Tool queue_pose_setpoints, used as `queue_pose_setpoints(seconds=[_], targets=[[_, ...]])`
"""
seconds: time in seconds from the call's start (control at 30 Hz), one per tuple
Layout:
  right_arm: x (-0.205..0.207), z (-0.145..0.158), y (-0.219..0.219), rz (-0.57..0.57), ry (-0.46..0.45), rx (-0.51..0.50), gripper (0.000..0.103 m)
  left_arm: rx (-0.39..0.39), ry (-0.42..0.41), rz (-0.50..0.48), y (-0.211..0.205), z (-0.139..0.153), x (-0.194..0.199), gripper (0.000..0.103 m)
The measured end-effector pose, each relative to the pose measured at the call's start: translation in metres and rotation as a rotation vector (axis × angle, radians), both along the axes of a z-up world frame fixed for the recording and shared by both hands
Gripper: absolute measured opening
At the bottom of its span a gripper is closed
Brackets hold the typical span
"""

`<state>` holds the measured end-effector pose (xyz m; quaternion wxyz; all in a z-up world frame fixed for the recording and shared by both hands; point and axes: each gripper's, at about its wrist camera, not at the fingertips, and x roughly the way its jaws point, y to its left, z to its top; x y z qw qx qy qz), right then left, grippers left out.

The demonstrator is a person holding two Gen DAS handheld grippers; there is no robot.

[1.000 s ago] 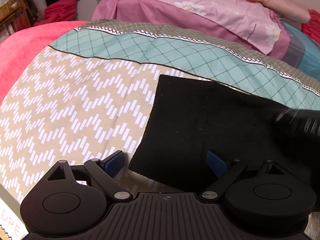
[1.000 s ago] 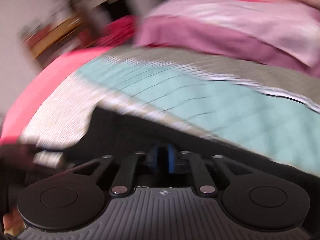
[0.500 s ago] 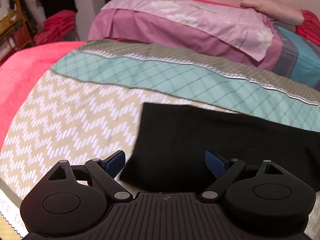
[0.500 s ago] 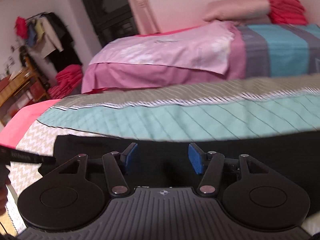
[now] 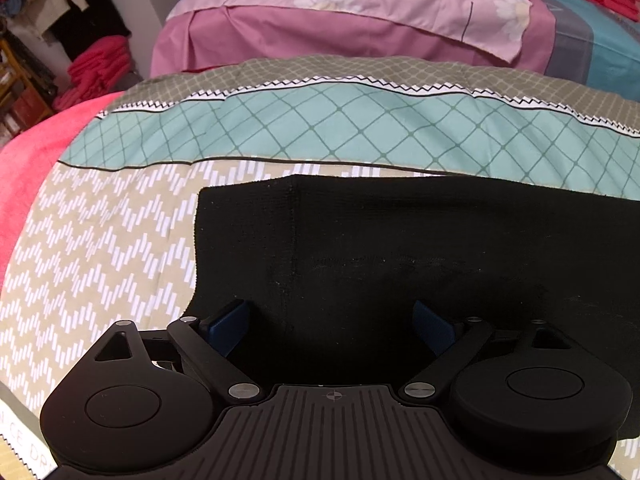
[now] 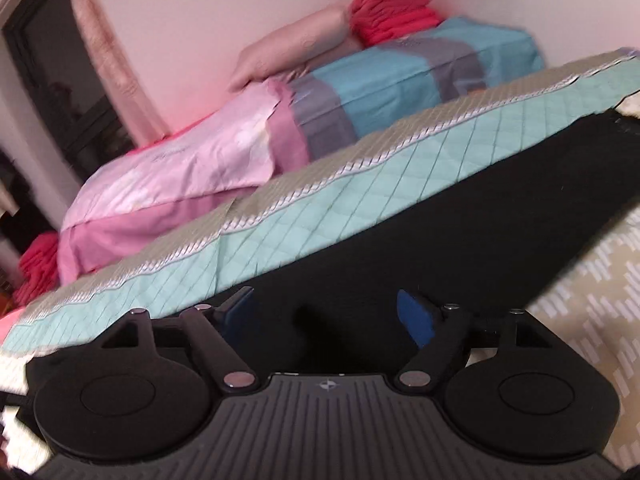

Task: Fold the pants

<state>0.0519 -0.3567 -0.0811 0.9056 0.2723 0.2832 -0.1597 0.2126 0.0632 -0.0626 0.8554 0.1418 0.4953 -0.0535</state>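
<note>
Pants (image 5: 420, 248): black knit fabric, matte, with fine ribbing and pale lint specks across the middle. They lie flat as a long band on the bed, with a straight cut edge at the left end and a faint vertical seam or fold line just inside it. In the right wrist view the same pants (image 6: 440, 216) run as a dark strip slanting up to the right; that picture is tilted and slightly blurred.

Left gripper (image 5: 332, 326): blue-padded fingers spread wide, poised over the near edge of the pants by their left end, closed on nothing.

Right gripper (image 6: 326, 312): fingers likewise spread apart over the black fabric, gripping nothing.

Bedspread (image 5: 100, 240): beige with white chevron dashes beneath the pants, then a teal diamond-lattice band (image 5: 360, 120) and a grey-green lattice border beyond.

Pink bedding (image 5: 360, 4): floral sheet over mauve, farther back. Red blanket (image 5: 28, 160) at the left edge. Folded red cloth (image 5: 100, 68) stacked in the far left background.
</note>
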Motion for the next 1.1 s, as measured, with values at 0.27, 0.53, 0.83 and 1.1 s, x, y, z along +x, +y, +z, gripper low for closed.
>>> queue_pose_setpoints(seconds=[0.27,0.53,0.83,1.1], targets=[[-0.048,0.019,-0.046,-0.270,0.019,0.005,0.081,0.022,0.011,0.014,0.001,-0.003,0.005,0.103],[-0.090,-0.004,-0.088,-0.381,0.015,0.326,0.087,0.024,0.021,0.016,0.005,-0.006,0.010,0.103],[-0.049,-0.025,-0.148,-0.323,-0.191,0.371,0.095,0.021,0.033,0.033,0.006,-0.008,0.015,0.103],[-0.042,-0.025,-0.139,-0.330,-0.088,0.232,0.016,0.000,0.013,0.045,0.007,0.001,0.012,0.103]])
